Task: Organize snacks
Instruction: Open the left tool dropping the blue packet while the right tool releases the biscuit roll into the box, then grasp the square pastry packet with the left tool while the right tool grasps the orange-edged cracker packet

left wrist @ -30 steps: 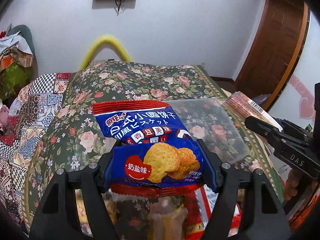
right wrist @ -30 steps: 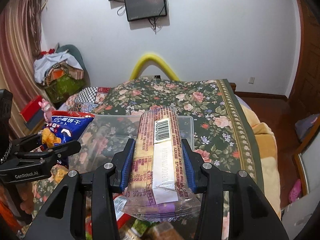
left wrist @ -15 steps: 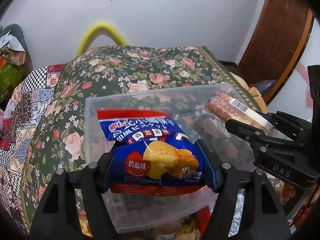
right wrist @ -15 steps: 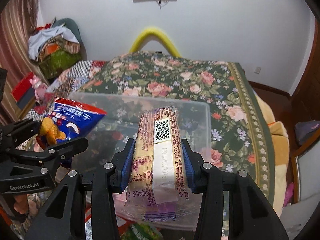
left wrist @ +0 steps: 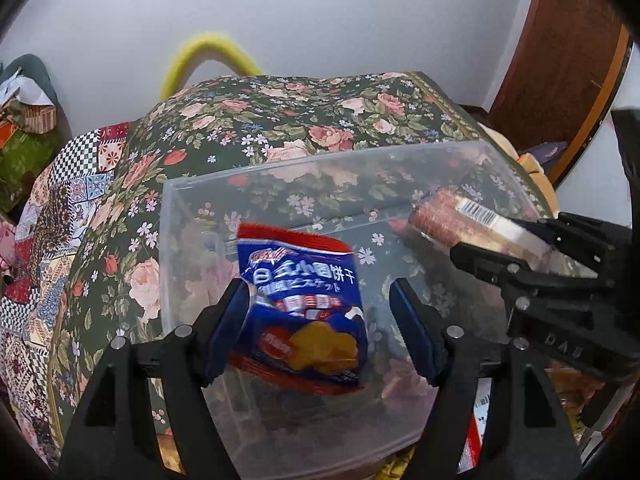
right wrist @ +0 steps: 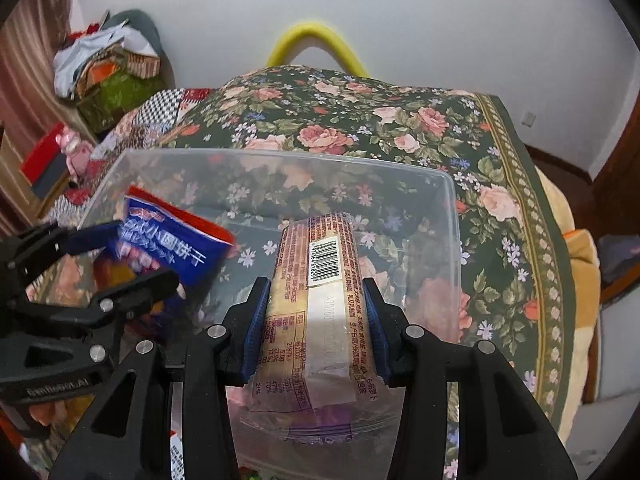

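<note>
Hovering over clear bin (left wrist: 280,172): left gripper (left wrist: 320,320) jaws spread, blue biscuit bag (left wrist: 304,304) loose and tilted between them above the bin's left half; right gripper (right wrist: 316,320) clamps long wafer pack (right wrist: 320,296), long axis pointing into the bin's right half.

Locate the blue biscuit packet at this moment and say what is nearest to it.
In the left wrist view the blue biscuit packet hangs tilted between the left tool's open jaws, over the clear plastic bin. The long barcode packet lies to its right.
</note>
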A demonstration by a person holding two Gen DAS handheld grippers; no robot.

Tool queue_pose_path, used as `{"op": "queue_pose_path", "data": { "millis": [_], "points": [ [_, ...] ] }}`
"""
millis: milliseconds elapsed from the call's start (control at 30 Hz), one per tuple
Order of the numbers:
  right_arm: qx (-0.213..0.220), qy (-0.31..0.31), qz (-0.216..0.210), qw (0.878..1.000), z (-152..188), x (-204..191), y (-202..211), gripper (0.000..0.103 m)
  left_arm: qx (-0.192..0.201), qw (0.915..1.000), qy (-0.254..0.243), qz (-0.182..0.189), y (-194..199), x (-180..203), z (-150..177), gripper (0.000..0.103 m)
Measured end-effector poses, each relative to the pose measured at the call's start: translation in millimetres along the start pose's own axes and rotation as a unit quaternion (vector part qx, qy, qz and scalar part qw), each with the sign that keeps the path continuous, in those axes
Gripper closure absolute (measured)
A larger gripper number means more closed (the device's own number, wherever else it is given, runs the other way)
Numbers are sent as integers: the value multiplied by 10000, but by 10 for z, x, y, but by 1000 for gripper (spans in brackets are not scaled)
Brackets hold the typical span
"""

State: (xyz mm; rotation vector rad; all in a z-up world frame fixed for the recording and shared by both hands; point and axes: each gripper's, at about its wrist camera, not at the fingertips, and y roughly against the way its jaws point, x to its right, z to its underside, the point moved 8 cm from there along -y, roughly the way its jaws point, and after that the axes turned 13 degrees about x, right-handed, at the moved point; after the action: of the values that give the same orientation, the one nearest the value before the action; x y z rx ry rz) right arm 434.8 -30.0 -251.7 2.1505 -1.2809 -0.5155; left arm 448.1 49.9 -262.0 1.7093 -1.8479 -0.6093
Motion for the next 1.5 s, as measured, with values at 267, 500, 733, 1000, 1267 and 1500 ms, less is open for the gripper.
{"op": "queue_pose_path", "data": {
  "millis": [267, 500, 733, 1000, 1267, 1500],
  "points": [
    [378, 176, 166, 9990, -125, -1, 325, 57, 358, 9993, 40, 99, 451, -42, -157, 29],
    [714, 45, 293, 9970, -148, 46, 707, 53, 678, 9977, 65, -26, 970, -225, -192, 23],
    [864, -8, 406, 9954, 23, 115, 1047, 45, 767, 9964, 46, -349, 1357, -540, 9, 14],
    [672, -230, 552, 9959, 426, 298, 1184, 33, 294, 9970, 448, -567, 1320, -966, 528, 14],
    [212, -506, 563, 9969, 893, 390, 1065, 29, -324, 9961, 617, -535, 1029, -1058, 1059, 10],
    [-56, -535, 401, 9977, 1137, 289, 921, 23, -720, 9936, 771, -401, 734, -1015, 1319, 10]
  ]
}}
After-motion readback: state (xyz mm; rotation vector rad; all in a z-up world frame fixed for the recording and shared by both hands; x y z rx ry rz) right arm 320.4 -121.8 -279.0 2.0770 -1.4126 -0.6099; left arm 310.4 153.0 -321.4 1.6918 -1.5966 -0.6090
